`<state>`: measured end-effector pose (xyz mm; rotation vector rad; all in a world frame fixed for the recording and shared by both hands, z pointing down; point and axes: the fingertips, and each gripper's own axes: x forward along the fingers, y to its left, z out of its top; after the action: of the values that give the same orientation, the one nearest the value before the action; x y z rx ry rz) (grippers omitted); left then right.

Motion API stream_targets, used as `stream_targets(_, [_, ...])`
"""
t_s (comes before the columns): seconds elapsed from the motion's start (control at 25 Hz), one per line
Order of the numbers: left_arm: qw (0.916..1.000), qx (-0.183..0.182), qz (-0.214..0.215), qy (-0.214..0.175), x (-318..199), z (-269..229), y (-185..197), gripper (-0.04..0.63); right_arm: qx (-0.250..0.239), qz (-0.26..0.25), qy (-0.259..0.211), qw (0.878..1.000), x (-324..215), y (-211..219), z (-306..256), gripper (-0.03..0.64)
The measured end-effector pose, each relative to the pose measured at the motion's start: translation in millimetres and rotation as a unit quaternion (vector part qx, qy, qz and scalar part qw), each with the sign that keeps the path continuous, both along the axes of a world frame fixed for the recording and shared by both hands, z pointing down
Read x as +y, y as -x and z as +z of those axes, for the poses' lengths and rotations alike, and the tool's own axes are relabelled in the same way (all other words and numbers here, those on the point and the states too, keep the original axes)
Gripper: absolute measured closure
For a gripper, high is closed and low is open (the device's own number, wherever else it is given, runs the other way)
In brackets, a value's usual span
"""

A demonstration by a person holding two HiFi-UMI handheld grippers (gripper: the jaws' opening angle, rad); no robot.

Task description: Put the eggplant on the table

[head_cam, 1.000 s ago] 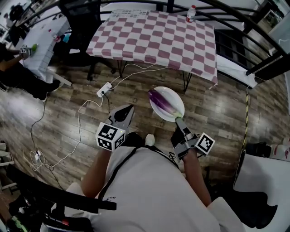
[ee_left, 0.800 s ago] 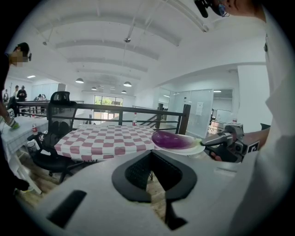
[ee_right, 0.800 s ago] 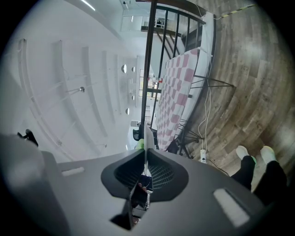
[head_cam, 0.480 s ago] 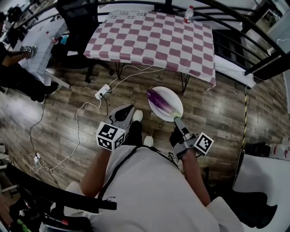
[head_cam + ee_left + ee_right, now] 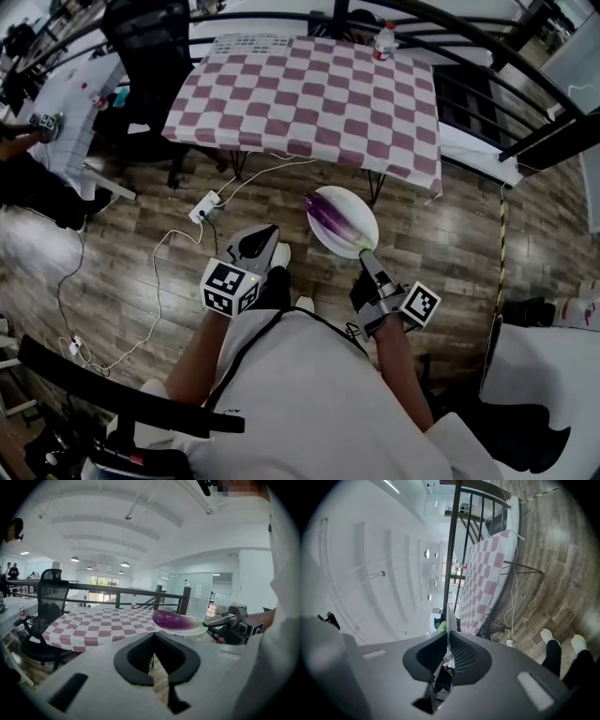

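Right claw [image 5: 366,256] is clamped on the 5 o'clock rim of a white plate [image 5: 354,199]. The eggplant [image 5: 330,217] lies on that plate, running from 10 o'clock down toward the claw. In the right gripper view the plate [image 5: 449,619] shows edge-on as a thin white blade pinched between the jaws. Left claw [image 5: 268,232] is closed on nothing and points ahead at the plate's 8 o'clock, well clear of it.

Over the last second the checked counter [image 5: 309,94] has drawn nearer in the head view, and its near edge now sits just beyond the plate's 12 o'clock. Both claws have travelled forward with the person, while the plate holds the same pose in the grip. I read this as the carry closing in. The plate is not yet over the counter but above the wooden floor [image 5: 141,253], so the set-down remains to be done.

From the left gripper view the eggplant [image 5: 171,619] rides level, about the height of the counter [image 5: 93,626].

The right gripper view hides nearly all of the eggplant. Only a green bit [image 5: 440,627] beside the plate edge shows, probably its stem. The person's torso covers both arms. A dark railing cuts across the counter's far side near a bottle [image 5: 382,39].
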<state>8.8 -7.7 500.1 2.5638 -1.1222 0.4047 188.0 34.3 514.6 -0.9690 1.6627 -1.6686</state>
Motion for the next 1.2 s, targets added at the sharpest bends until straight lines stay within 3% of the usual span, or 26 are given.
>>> stream_targets(0.64, [0.9987,0.014,0.048,-0.007,-131.7,-10.4,19.4,0.594,0.009,0.033,-0.008,0.999,-113.2,35.1,-17.9,0.586])
stream_targets(1.2, [0.9971,0.019,0.073,-0.005,-224.2,-2.9,64.3,0.594,0.011,0.059,-0.01,0.998,-195.1,81.9,-17.5,0.586])
